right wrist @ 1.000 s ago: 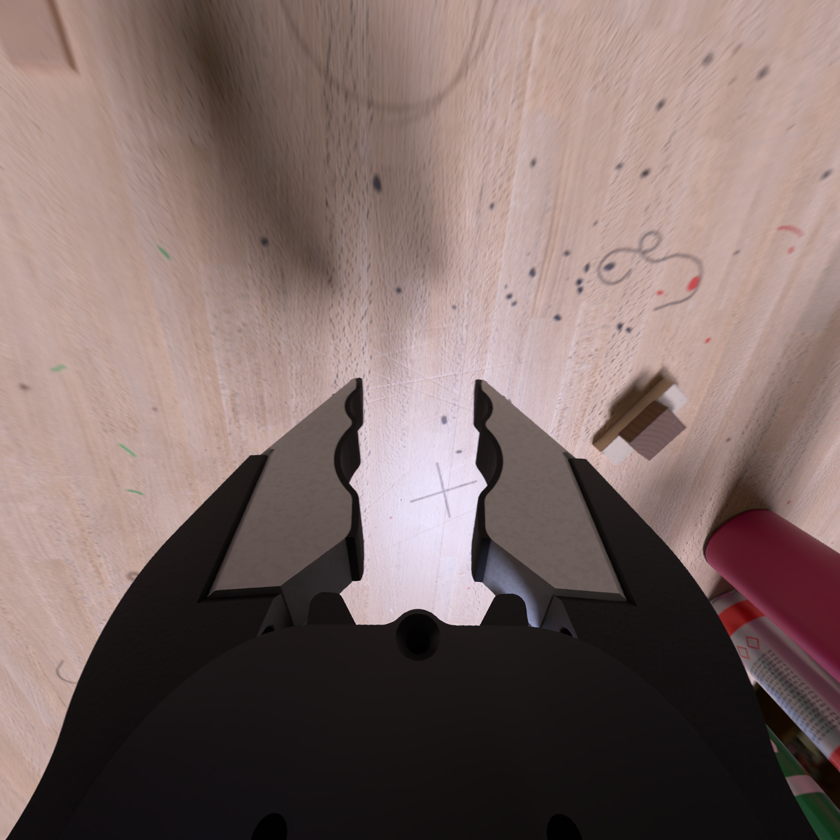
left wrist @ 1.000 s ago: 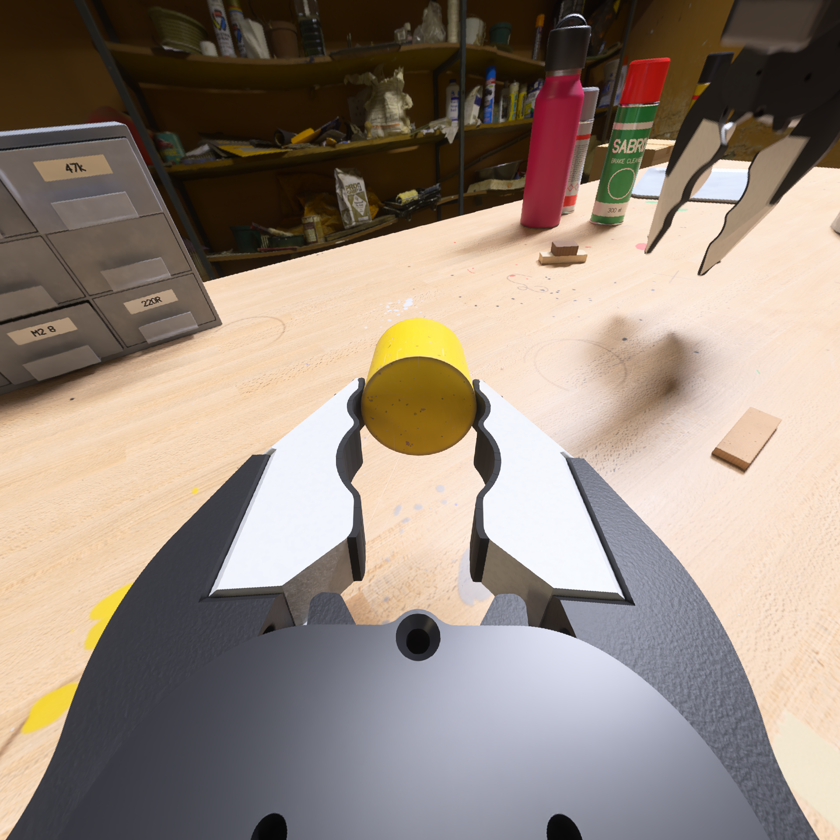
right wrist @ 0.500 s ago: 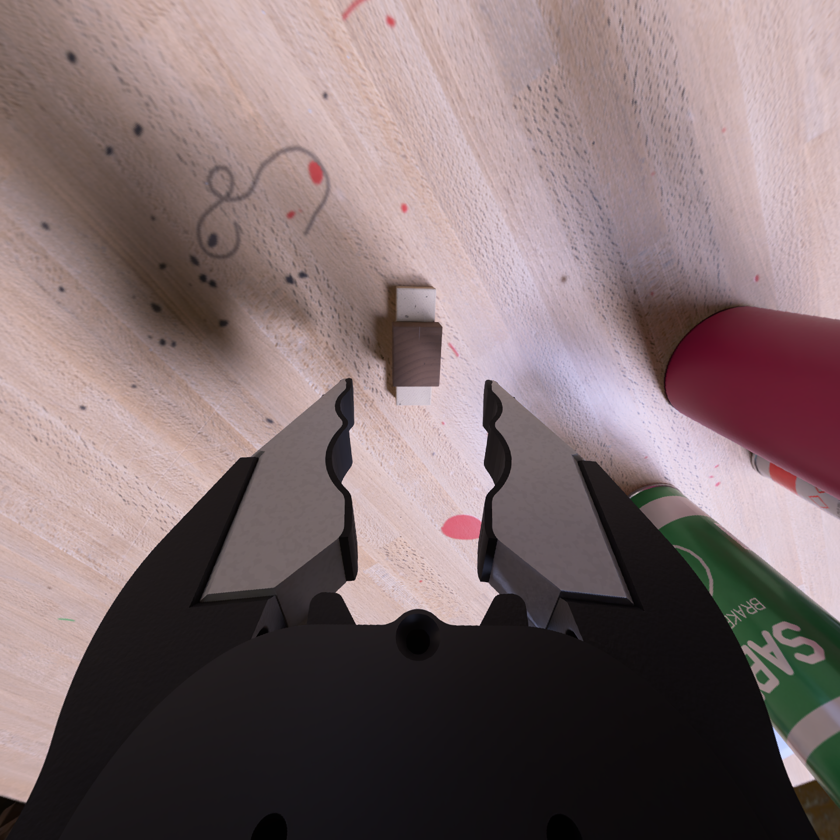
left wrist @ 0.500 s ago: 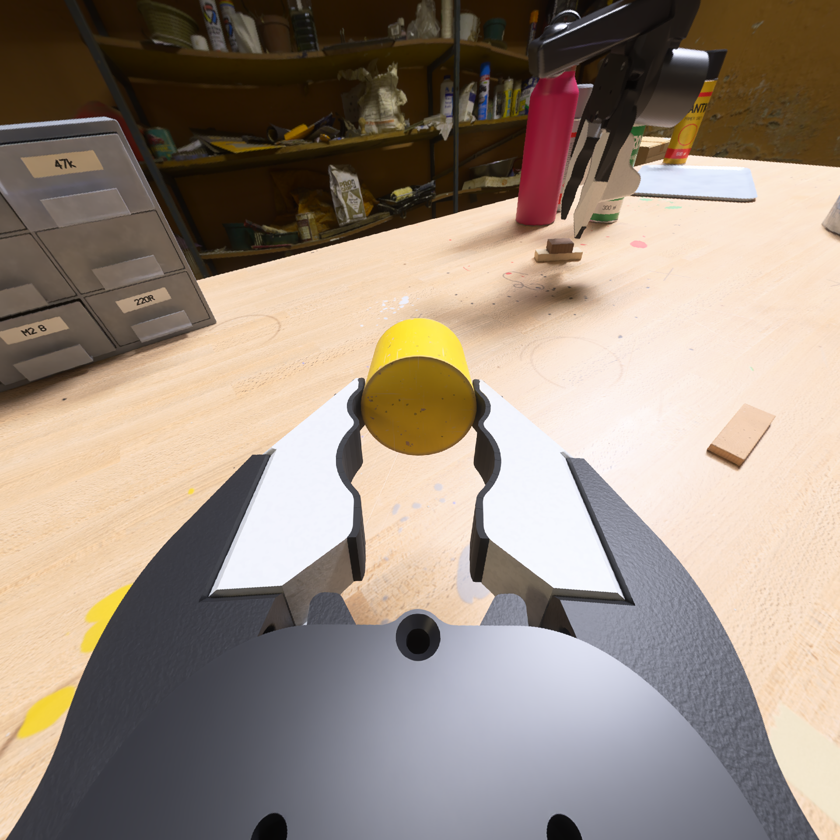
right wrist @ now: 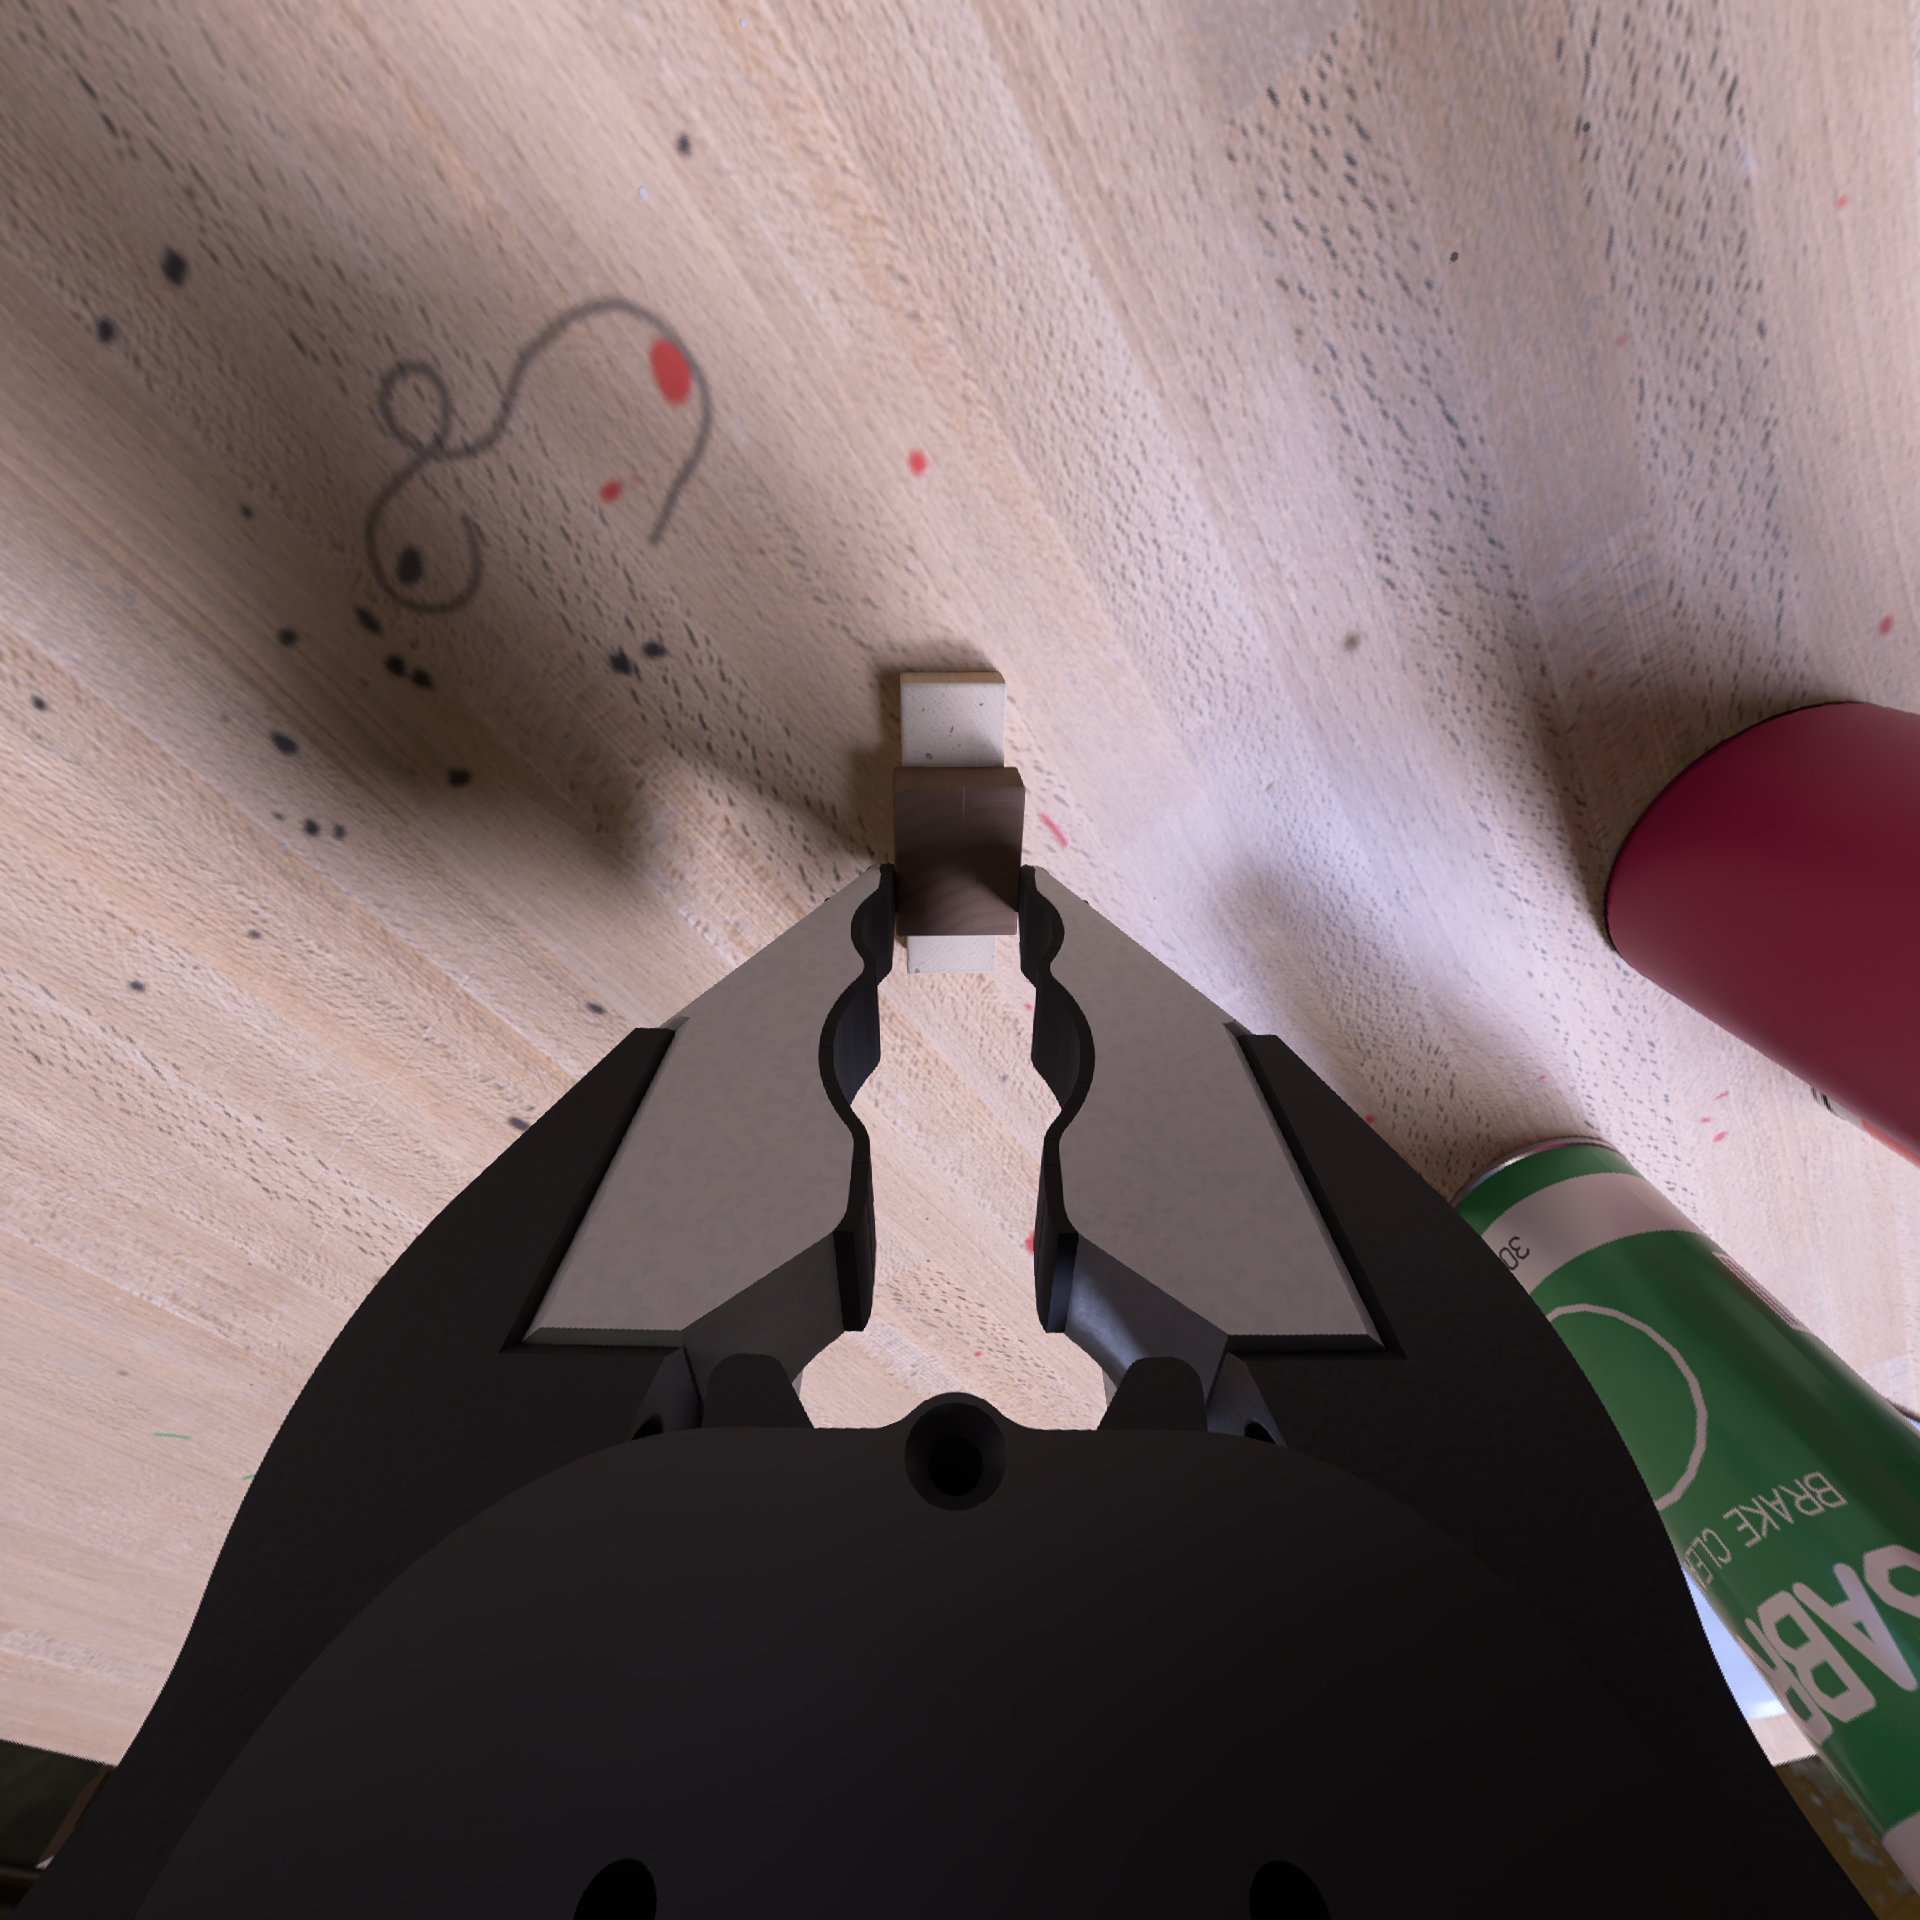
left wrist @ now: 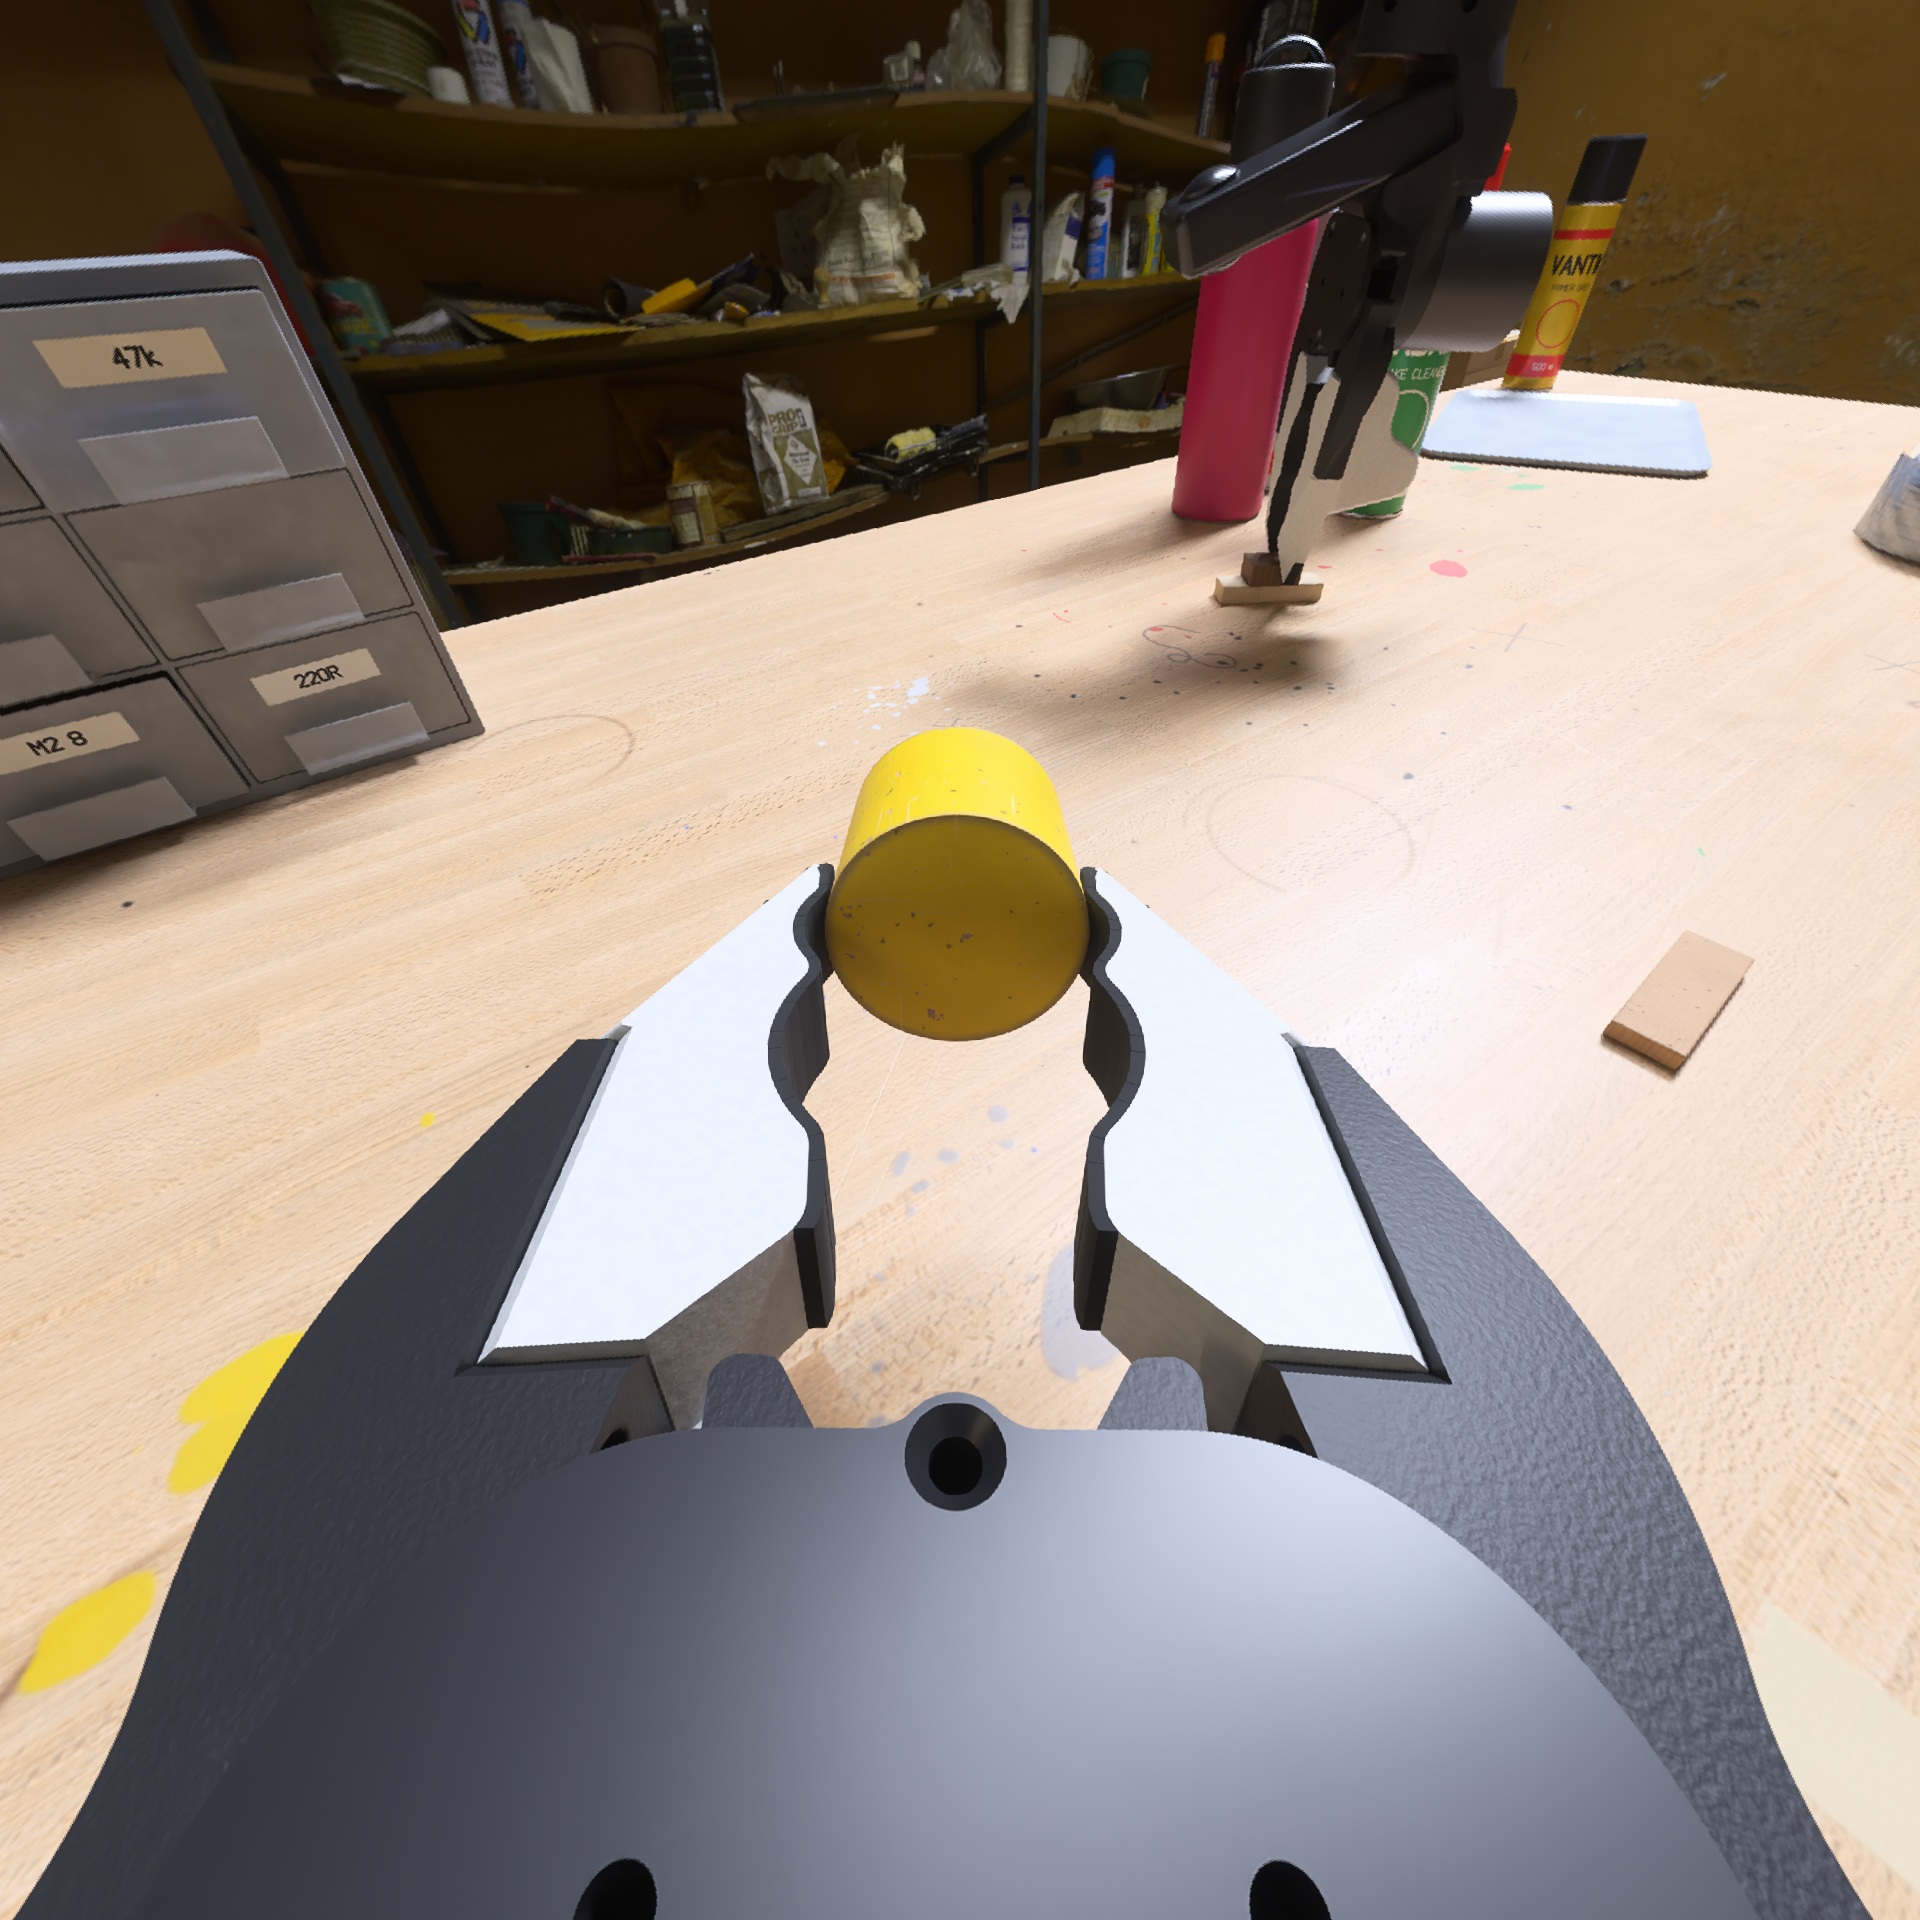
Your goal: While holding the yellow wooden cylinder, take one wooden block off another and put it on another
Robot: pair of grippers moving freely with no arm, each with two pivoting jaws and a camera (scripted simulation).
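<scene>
My left gripper (left wrist: 956, 888) is shut on the yellow wooden cylinder (left wrist: 954, 935) and holds it lying along the fingers, above the wooden table (left wrist: 623, 935). My right gripper (right wrist: 954, 883) points down, and its fingertips press both sides of a small dark brown block (right wrist: 958, 826). That block lies across a pale flat block (right wrist: 951, 717) on the table. The left wrist view shows the right gripper (left wrist: 1288, 566) far right at the dark block (left wrist: 1257, 568) and the pale block (left wrist: 1270, 593). A tan flat block (left wrist: 1678, 997) lies alone to the right.
A pink bottle (right wrist: 1787, 883) and a green spray can (right wrist: 1714, 1455) stand close beside the right gripper. A grey drawer cabinet (left wrist: 187, 561) stands at the left. A yellow can (left wrist: 1569, 281) and a grey mat (left wrist: 1569, 431) are at the far right. Shelves fill the background.
My right gripper crossed the table to the stacked blocks, came down over them and closed its fingers on the dark block. My left gripper and the cylinder stayed still.
</scene>
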